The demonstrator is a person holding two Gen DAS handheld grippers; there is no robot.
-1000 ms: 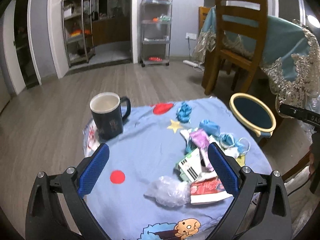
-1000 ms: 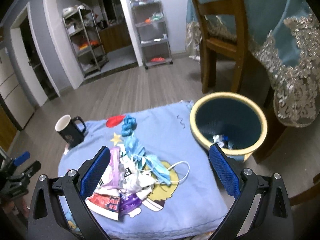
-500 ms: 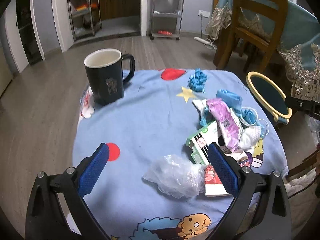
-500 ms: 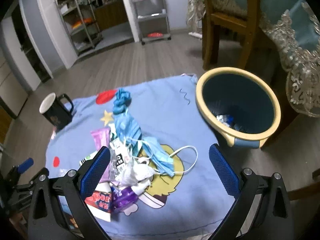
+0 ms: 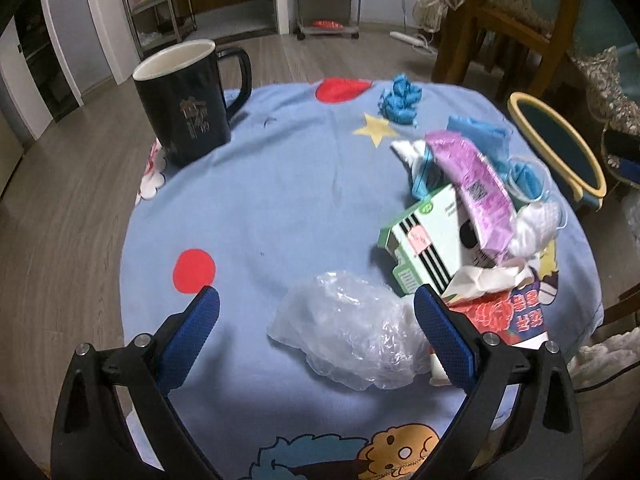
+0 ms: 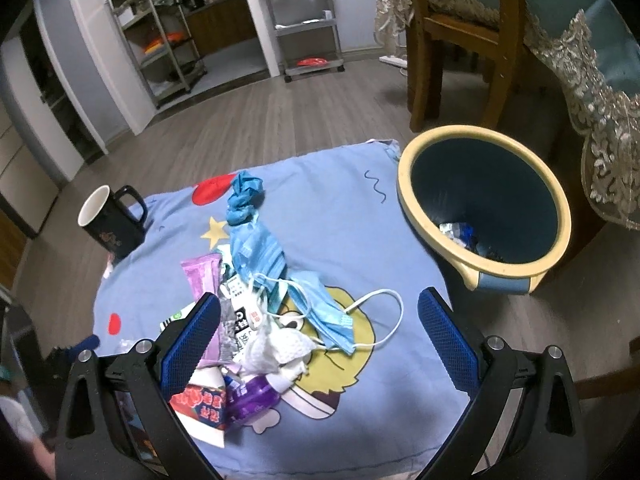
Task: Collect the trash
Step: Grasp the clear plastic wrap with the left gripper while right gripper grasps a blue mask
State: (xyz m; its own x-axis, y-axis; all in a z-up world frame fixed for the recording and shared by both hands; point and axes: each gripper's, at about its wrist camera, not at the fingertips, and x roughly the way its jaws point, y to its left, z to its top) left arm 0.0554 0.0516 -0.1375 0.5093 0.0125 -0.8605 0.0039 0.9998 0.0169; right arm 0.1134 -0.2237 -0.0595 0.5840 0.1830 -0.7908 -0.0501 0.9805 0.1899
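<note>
Left gripper wide apart over crumpled clear plastic, right gripper wide above blue face mask, red packet lettering unreadable, bin beside the cloth.

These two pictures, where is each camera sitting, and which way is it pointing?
Left wrist view: rides on the left gripper, low over the blue cloth, facing the crumpled clear plastic; its two open blue fingers show.
Right wrist view: rides on the right gripper, higher up, looking down on the trash pile and the bin; its two open fingers show.
Shared: the black mug, the purple wrapper, the cloth and the bin appear in both.
</note>
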